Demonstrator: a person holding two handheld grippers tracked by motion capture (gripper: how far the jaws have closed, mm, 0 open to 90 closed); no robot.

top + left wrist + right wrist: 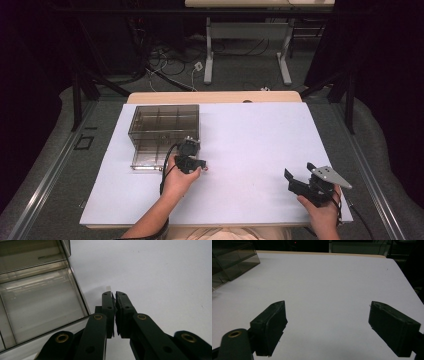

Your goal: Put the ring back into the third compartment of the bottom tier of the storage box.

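Organizer box [165, 132] sits w/ drawer out; left tongs [114, 293] pinch a small white bit [108, 287] beside it. Right tongs [327, 325] gape, idle over bench [250, 135]. Next, prob.: drop bit into a compartment.

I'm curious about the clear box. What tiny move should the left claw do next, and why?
Probably open a little. The left claw is shut beside the clear box, with something small and white just past its tips. I cannot tell if it grips it.

The table [260, 145] is plain white with a pale wood edge — the box [165, 122] on it is smoky, see-through grey-brown. Both grippers are black: the left gripper [114, 293] has brass-coloured rivets, the right gripper [298, 176] a grey plate — the floor is grey-green.
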